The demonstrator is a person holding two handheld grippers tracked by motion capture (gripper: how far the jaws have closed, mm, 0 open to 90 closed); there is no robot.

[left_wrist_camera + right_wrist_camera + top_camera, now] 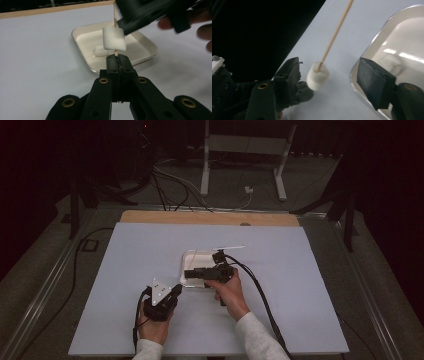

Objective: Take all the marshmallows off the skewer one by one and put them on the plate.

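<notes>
My left gripper (120, 58) is shut on the lower end of a thin wooden skewer (115, 12) that stands upright. A white marshmallow (113, 38) is threaded on the skewer just above the shut jaws. My right gripper (332, 80) is open, with one jaw on each side of the marshmallow (317, 78) and touching neither side. In the high view the left gripper (176, 290) sits at the near left corner of a white square tray (192, 257). The right gripper (189, 274) reaches leftward over that tray.
Another marshmallow (100, 51) lies in the tray (147, 45). A thin white stick (229, 248) rests by the tray's far edge. The tray stands mid-table on a pale blue mat (130, 255). Cables (265, 305) trail from the right gripper toward the near edge.
</notes>
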